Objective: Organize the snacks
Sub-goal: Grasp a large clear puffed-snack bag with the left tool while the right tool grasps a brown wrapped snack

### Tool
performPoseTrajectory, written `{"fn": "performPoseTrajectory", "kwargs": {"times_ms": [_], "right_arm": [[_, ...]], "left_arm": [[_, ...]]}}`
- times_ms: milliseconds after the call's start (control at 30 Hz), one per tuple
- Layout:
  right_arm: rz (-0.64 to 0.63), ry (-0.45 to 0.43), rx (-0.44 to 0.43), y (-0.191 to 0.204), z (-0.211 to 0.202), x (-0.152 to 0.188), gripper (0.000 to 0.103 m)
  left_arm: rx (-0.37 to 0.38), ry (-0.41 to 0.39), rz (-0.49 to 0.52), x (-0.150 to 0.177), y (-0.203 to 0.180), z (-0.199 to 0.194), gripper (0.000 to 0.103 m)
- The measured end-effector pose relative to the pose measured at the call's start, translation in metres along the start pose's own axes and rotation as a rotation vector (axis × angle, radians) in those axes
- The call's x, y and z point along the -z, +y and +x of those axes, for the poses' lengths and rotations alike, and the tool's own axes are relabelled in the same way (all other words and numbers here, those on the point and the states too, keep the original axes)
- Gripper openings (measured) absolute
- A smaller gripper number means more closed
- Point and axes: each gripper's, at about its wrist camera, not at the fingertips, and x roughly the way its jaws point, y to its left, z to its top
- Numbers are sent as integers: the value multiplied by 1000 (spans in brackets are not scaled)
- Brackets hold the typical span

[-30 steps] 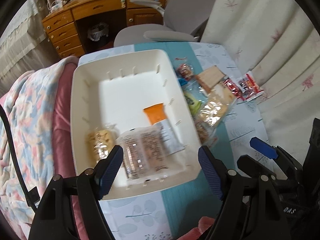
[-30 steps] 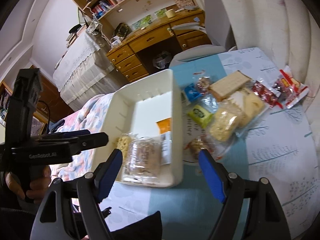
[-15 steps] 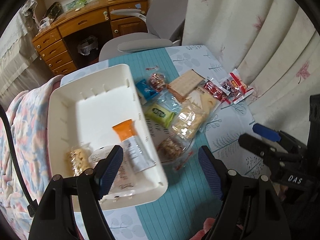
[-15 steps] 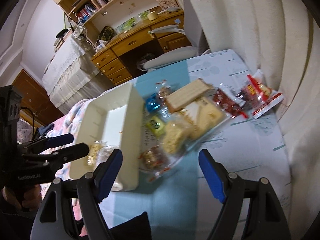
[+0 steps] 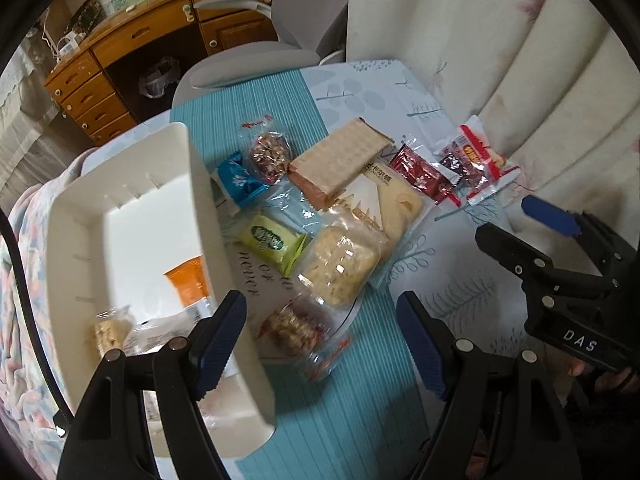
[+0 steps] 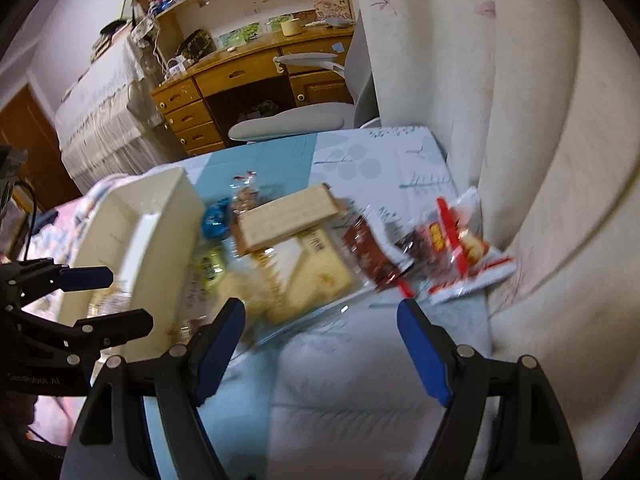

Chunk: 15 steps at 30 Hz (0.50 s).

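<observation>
Both views have been swung rightward since the earlier frames: the white bin point(image 5: 132, 216) has been pushed to the left edge and the loose snacks now fill the centre. Left tool point(image 5: 320, 334) is angled steeply down over the table point(image 5: 360, 420); its jaws are set wide, nothing held, a clear nut-cluster pack point(image 5: 298, 330) seen between the blue pads. Right tool point(image 6: 320, 344) is tilted down less steeply, jaws also wide and empty, over bare patterned tablecloth; this view is motion-blurred. Each tool is seen in the other's view, at the frame edge.

Table is covered by a teal-and-white leaf-print cloth, bordered by cream curtains point(image 5: 500, 40) on the right and a pastel blanket point(image 5: 24, 280) on the left. A grey chair point(image 5: 256, 64) and wooden desk point(image 5: 132, 40) are seen behind.

Bin holds an orange packet point(image 5: 190, 282), a small cracker pack point(image 5: 108, 330) and a clear wrapped pack, partly hidden. Beside the bin on the table: wafer block point(image 5: 340, 158), yellow cake pack point(image 5: 394, 196), rice-cracker pack point(image 5: 340, 266), green packet point(image 5: 274, 242), blue packet point(image 5: 240, 180), round nut snack point(image 5: 270, 154), red packets point(image 5: 424, 174) and a red-white pack point(image 5: 480, 160) near the curtains.
</observation>
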Motion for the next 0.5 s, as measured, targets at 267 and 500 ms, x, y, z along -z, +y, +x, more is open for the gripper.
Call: {"fn": "performPoseTrajectory", "kwargs": {"times_ms": [267, 500], "right_arm": [[-175, -37, 47, -8, 44, -5, 79], [-256, -65, 84, -17, 75, -2, 79]], "left_arm": [[-18, 36, -82, -9, -9, 52, 76], [-38, 58, -98, -9, -14, 82, 76]]}}
